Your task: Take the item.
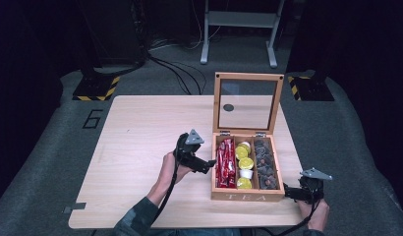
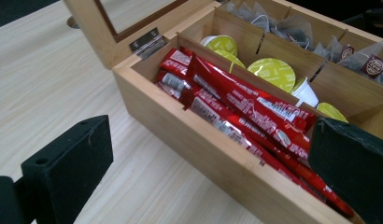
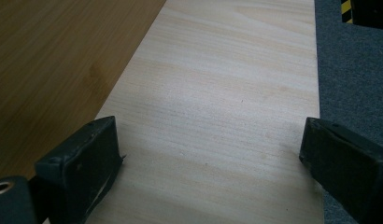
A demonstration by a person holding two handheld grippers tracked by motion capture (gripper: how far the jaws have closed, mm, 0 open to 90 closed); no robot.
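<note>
Left gripper: jaws wide, empty, just beside tea box.
Red sachets: left compartment, nearest it.
Right gripper: jaws wide, empty, at box's right wall.
Step, judged: approach; next, straddle one sachet.

Open wooden tea box, glass lid upright, three filled compartments.

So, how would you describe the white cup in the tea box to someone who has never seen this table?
Find the open wooden tea box on the table's right half, lid standing up. Look in its middle compartment, between the red sachets and the dark tea bags. The white cup shows no yellow lid, unlike the yellow-lidded cups around it.
</note>
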